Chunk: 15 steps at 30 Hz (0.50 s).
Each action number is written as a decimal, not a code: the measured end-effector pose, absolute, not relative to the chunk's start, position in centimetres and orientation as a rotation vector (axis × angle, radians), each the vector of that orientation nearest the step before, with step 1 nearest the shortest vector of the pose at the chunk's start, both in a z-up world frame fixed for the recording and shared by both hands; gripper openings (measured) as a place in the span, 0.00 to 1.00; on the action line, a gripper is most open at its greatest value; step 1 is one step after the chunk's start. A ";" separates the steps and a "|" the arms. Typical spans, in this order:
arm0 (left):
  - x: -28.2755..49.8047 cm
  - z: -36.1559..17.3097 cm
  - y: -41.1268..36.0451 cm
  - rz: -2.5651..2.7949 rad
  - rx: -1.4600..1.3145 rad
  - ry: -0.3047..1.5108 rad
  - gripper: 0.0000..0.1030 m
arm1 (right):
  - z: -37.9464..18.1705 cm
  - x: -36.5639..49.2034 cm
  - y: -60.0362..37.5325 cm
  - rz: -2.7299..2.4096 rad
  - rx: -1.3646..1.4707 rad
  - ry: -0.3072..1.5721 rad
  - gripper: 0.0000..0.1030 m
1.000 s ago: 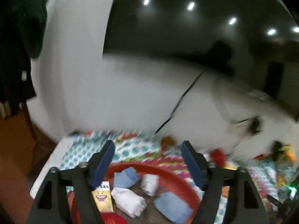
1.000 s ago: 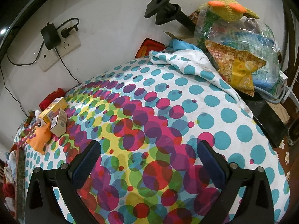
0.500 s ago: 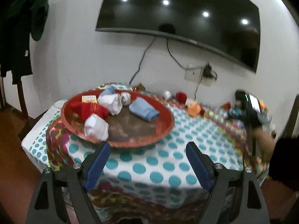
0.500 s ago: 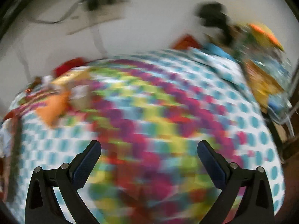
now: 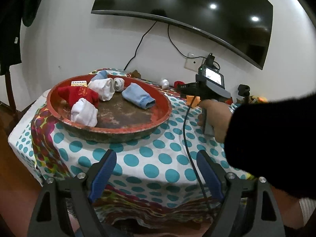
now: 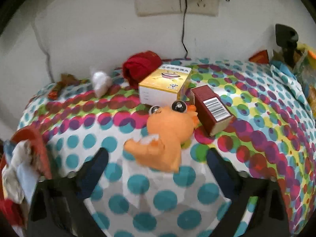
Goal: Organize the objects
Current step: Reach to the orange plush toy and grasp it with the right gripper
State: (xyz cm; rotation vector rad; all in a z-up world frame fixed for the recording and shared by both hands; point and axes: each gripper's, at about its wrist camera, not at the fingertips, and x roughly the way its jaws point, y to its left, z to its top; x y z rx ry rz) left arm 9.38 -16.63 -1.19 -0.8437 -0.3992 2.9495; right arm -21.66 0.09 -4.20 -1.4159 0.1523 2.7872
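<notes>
A round red tray [image 5: 158,116] on the dotted tablecloth [image 5: 158,158] holds several rolled socks, among them a blue one [image 5: 137,95], a white one [image 5: 84,112] and a red one [image 5: 79,93], plus a small yellow box [image 5: 79,83]. My left gripper [image 5: 156,156] hangs open in front of the tray, over the table's near edge, with nothing between its fingers. In the right wrist view an orange plush toy [image 6: 167,130] lies with its lower end between the tips of my right gripper [image 6: 157,158]. Its jaws are closing and the pads do not touch the toy.
Behind the toy stand a yellow box [image 6: 164,85] and a dark red box [image 6: 211,108], with a red sock roll [image 6: 142,67] and a white wad [image 6: 100,83] by the wall. A hand [image 5: 217,116] in a black sleeve fills the right of the left wrist view. Bags crowd the far right.
The left view pulled back and sank from just over the tray, then held still. The right view swept left from bare cloth to the toy and boxes, and its jaws narrowed.
</notes>
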 end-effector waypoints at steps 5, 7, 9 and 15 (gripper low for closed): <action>9.1 -1.3 -17.0 2.946 -0.857 -0.423 0.83 | -3.5 -21.2 1.4 2.845 -1.416 0.185 0.39; 9.1 -1.2 -17.1 2.955 -0.853 -0.421 0.83 | -3.0 -20.1 1.8 2.879 -1.405 0.114 0.39; 9.2 -1.2 -16.9 2.962 -0.853 -0.416 0.83 | -2.5 -18.8 2.9 2.894 -1.393 0.069 0.39; 9.5 -1.3 -15.8 2.985 -0.870 -0.350 0.83 | -0.9 -15.5 10.0 2.833 -1.328 0.054 0.39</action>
